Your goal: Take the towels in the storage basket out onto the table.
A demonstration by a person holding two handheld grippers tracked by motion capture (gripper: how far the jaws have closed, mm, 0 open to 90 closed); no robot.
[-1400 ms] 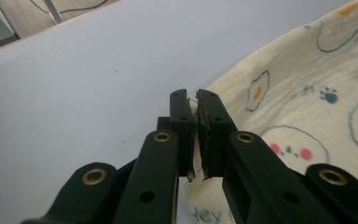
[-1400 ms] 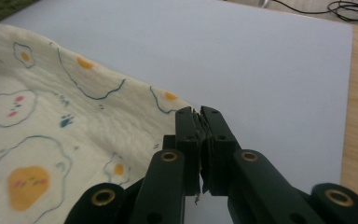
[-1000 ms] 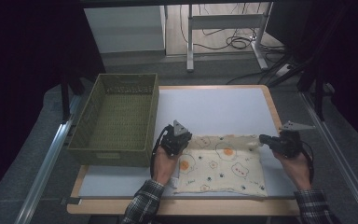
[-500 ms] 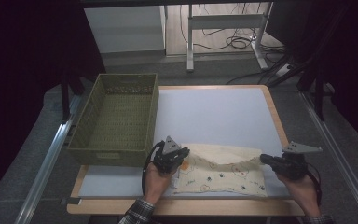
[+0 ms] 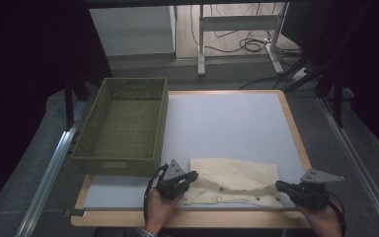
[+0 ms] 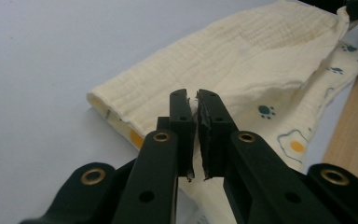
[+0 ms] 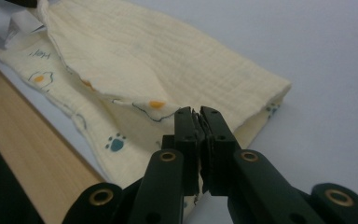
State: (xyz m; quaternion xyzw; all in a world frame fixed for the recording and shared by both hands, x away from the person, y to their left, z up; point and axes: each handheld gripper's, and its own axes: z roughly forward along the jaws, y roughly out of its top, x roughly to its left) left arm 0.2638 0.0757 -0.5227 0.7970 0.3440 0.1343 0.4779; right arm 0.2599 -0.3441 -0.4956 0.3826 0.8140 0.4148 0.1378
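table | cloth folded | long axis left-right along near edge

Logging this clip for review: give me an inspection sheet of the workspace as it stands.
Surface: pale table with wooden rim.
Job's things: cream printed cloth, far half folded over toward the near edge.
Clutter: empty green basket at the left.
Grippers: left gripper and right gripper each shut on a cloth corner.
Cables: black cable at the left gripper; more on the floor.
Surroundings: metal table legs beyond, dark drapes.
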